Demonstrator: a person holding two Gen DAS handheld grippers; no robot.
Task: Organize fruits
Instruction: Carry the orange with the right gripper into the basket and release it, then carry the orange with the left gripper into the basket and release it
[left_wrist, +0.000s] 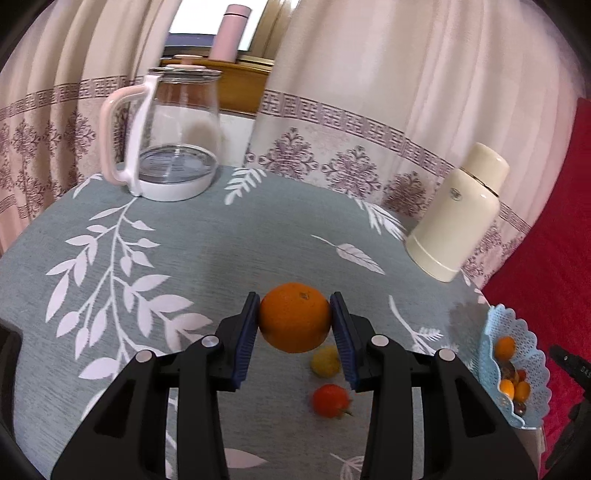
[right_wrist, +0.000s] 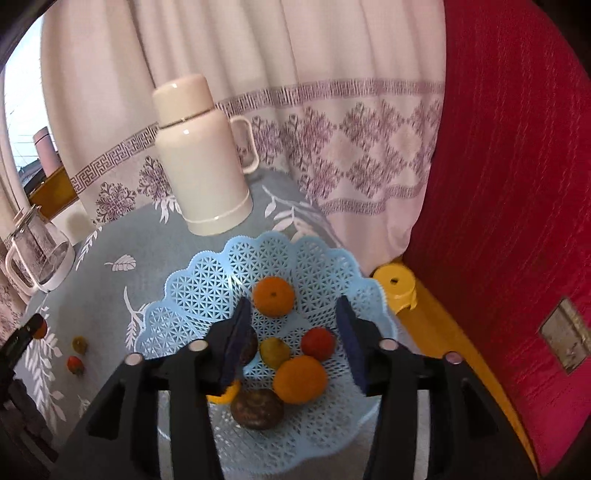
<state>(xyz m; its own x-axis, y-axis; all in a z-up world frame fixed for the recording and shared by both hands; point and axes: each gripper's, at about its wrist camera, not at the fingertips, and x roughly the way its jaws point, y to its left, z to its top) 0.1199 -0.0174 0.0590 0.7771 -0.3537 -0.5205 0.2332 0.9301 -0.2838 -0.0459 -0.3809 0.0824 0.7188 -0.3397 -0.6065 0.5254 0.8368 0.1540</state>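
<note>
3 oranges (right_wrist: 273, 296), 2 red tomatoes (right_wrist: 318, 343), 2 yellow fruits (right_wrist: 274, 352), 1 basket (right_wrist: 207, 288), 1 kettle (left_wrist: 173, 133), 1 thermos (right_wrist: 201, 162).

Tablecloth (left_wrist: 207, 251): matt woven cloth, leaf print. Kettle (left_wrist: 177, 129): clear glossy glass, smooth white plastic base. Flask (right_wrist: 199, 162) behind the basket: smooth glossy cream shell. Basket (right_wrist: 207, 288): pale blue openwork plastic. Orange (left_wrist: 294, 316): dimpled, slightly shiny peel. Curtain (right_wrist: 332, 110): soft cloth.

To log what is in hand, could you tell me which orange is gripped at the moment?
The large orange between the left gripper pads, raised above the table; the other oranges lie loose in the blue basket.
</note>
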